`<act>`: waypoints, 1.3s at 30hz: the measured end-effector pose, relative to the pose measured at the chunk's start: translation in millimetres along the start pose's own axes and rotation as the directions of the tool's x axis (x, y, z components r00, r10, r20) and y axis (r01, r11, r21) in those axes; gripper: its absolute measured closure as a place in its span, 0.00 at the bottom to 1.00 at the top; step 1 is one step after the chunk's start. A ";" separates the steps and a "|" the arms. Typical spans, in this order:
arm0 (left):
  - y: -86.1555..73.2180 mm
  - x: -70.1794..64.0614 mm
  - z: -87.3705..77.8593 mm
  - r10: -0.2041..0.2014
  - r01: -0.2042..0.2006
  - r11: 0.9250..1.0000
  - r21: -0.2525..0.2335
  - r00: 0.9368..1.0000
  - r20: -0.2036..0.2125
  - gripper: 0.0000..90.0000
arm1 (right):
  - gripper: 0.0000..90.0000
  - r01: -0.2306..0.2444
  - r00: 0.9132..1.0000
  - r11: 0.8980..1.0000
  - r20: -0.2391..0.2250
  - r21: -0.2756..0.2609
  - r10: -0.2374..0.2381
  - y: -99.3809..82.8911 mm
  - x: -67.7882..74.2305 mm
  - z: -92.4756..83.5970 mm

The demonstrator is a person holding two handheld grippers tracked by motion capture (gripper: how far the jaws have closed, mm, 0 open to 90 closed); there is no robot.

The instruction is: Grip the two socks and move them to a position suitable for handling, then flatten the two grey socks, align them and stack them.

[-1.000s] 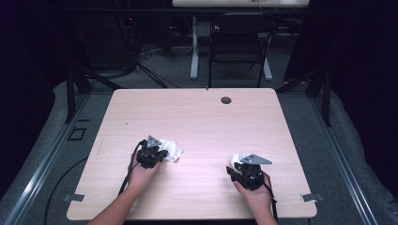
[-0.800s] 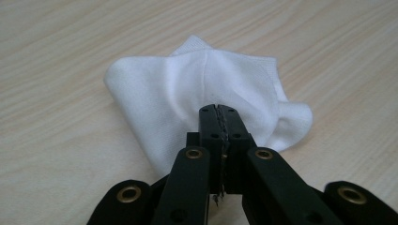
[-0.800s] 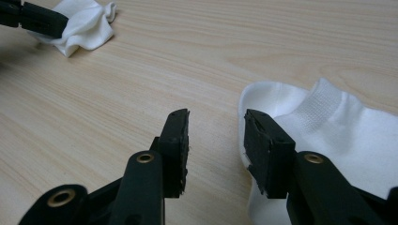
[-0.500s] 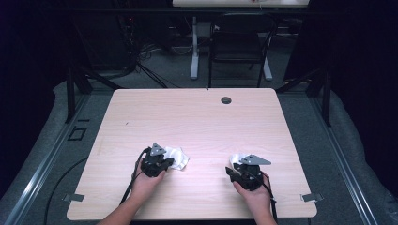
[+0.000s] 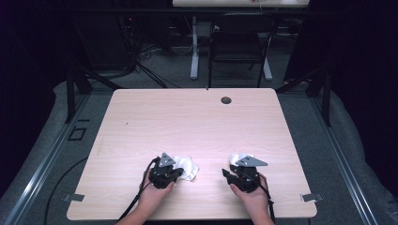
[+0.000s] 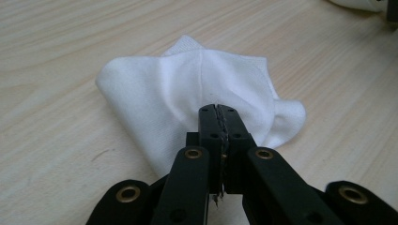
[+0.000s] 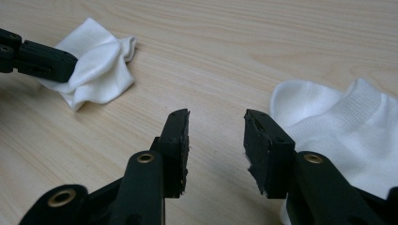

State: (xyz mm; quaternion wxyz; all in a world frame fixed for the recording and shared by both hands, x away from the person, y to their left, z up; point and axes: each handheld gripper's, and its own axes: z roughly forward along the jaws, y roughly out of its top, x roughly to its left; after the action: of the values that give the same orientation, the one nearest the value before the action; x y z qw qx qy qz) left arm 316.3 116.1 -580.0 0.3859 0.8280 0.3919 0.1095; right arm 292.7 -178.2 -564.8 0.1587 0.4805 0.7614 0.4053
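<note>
A small white sock lies crumpled on the wooden table. My left gripper is shut on its near edge, with the jaws pinching the fabric. From above, the left gripper and this sock sit near the front edge, left of centre. A second white sock lies beside my right gripper, whose jaws stand open over bare wood with nothing between them. From above, the right gripper points left, and the second sock lies just beyond it. The left gripper and its sock are at the upper left of the right gripper view.
A dark round grommet sits near the table's far edge. Behind the table stand a black chair and a desk leg on grey floor. The second sock's edge peeks in at the top right of the left gripper view.
My left gripper has dragged its sock to the right and nearer the front edge, closer to the right gripper. The right gripper has stayed put.
</note>
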 end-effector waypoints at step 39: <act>19.7 -53.2 15.7 0.078 -0.077 0.997 -0.017 0.996 0.045 0.76 | 0.69 0.020 0.999 1.000 -0.026 -0.004 -0.020 -0.3 6.1 0.8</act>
State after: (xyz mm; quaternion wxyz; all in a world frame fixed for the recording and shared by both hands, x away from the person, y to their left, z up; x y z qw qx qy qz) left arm 299.4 60.6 -570.0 0.3963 0.8418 0.3499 0.1085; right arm 290.0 -172.6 -564.7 0.1537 0.4672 0.7675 0.4111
